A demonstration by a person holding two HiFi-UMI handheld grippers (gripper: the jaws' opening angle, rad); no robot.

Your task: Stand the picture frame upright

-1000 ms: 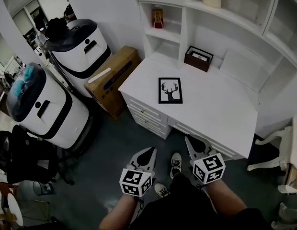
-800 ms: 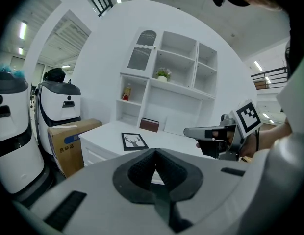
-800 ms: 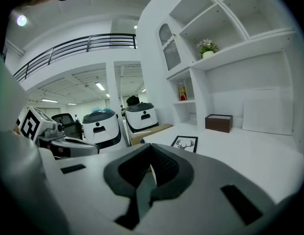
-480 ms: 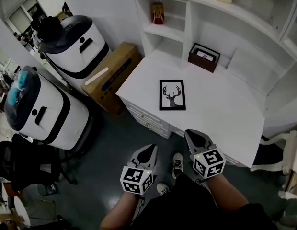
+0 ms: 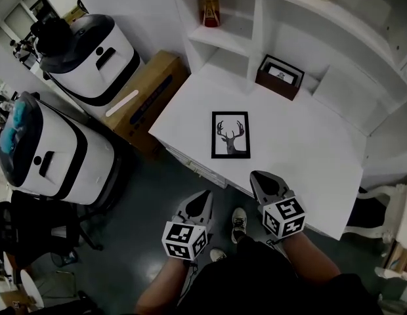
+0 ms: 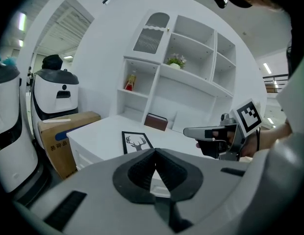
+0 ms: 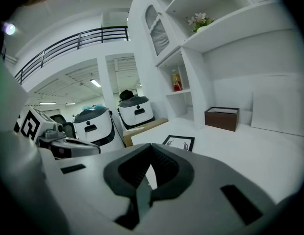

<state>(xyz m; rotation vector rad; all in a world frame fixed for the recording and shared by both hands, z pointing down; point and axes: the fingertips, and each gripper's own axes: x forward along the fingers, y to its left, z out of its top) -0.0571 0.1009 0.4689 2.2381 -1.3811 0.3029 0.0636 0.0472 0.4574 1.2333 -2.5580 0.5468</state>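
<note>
Picture frame (image 5: 230, 135) flat on desk (image 5: 302, 151) (deer print); left tongs (image 5: 204, 195) closed, right tongs (image 5: 255, 177) closed

Grey left gripper (image 5: 205, 193) and right gripper (image 5: 255, 174) bear black-and-white marker cubes (image 5: 184, 239).

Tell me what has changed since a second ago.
Both grippers moved forward toward the desk. The right gripper now overlaps its front edge in the head view, and the left gripper trails beside it. Nothing was grasped or released. Both stay shut and empty, and the picture frame still lies flat, untouched.
</note>
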